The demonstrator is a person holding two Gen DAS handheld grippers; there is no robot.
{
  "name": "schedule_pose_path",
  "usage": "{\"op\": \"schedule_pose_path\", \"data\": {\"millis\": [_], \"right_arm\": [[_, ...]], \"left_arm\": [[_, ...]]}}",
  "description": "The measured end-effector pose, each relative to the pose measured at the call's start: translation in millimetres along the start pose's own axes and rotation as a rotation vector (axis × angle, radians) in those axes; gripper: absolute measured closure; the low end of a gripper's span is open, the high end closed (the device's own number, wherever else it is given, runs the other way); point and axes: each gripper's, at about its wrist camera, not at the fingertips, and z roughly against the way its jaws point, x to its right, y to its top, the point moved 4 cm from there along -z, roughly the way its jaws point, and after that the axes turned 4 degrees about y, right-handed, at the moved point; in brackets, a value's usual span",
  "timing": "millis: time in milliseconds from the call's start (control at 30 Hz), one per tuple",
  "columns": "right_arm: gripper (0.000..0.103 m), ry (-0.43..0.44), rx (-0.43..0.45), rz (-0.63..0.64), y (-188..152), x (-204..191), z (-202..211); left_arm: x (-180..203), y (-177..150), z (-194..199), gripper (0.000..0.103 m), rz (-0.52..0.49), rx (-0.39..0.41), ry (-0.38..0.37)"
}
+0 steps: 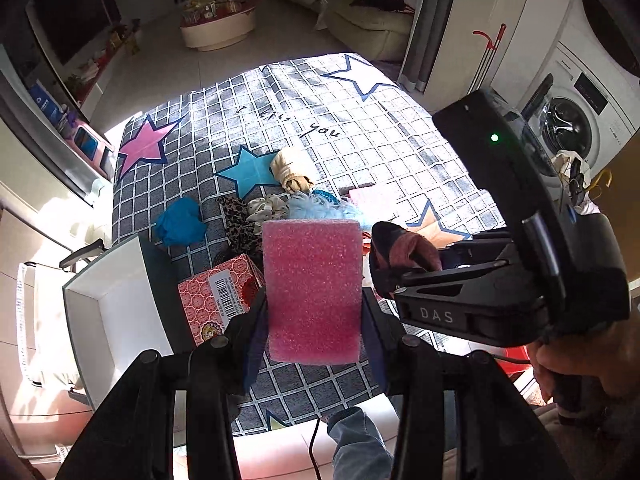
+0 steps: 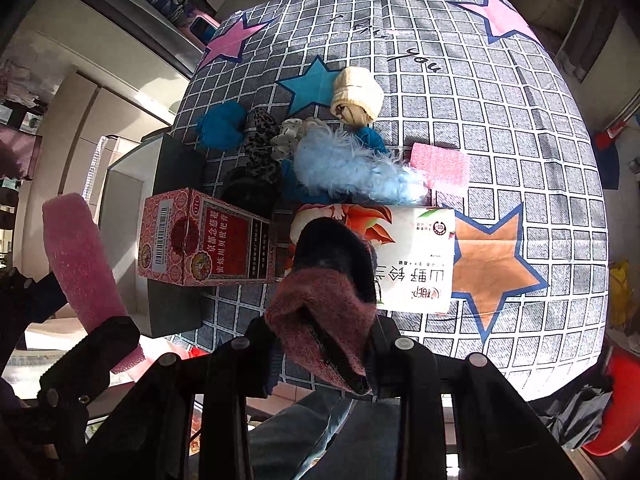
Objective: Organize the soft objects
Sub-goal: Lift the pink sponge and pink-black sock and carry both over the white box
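My left gripper point(image 1: 314, 312) is shut on a pink foam sponge point(image 1: 314, 288) and holds it above the near edge of the table; the sponge also shows at the left of the right wrist view point(image 2: 80, 264). My right gripper point(image 2: 324, 344) is shut on a dark navy and maroon knit sock point(image 2: 328, 292), also seen in the left wrist view point(image 1: 404, 252). On the checked cloth lie a blue fluffy piece point(image 2: 344, 164), a cream rolled sock point(image 2: 358, 96), a blue cloth point(image 2: 220, 126), a leopard scrunchie point(image 2: 260, 148) and a second pink sponge point(image 2: 440, 164).
A red patterned carton point(image 2: 204, 240) and a white printed tissue pack point(image 2: 416, 256) lie near the table's front. An open white box point(image 1: 120, 320) stands at the table's left edge. A washing machine point(image 1: 572, 128) is at the right.
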Motion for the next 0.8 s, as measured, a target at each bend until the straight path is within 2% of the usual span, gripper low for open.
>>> {"op": "schedule_pose_path", "data": {"millis": [233, 433, 600, 800], "right_arm": [[0.069, -0.015, 0.054, 0.092, 10.2, -42.7, 12.6], [0.069, -0.016, 0.057, 0.201, 21.3, -83.9, 11.3], [0.069, -0.005, 0.039, 0.308, 27.7, -121.9, 2.7], [0.069, 0.026, -0.006, 0.433, 31.0, -167.8, -15.5]], "left_arm": [[-42.3, -11.6, 14.2, 0.056, 0.103, 0.04, 0.039], [-84.2, -24.1, 24.0, 0.056, 0.233, 0.067, 0.099], [-118.2, -44.6, 26.0, 0.056, 0.342, 0.053, 0.178], [-154.0, -73.1, 20.8, 0.056, 0.481, 0.011, 0.237]]}}
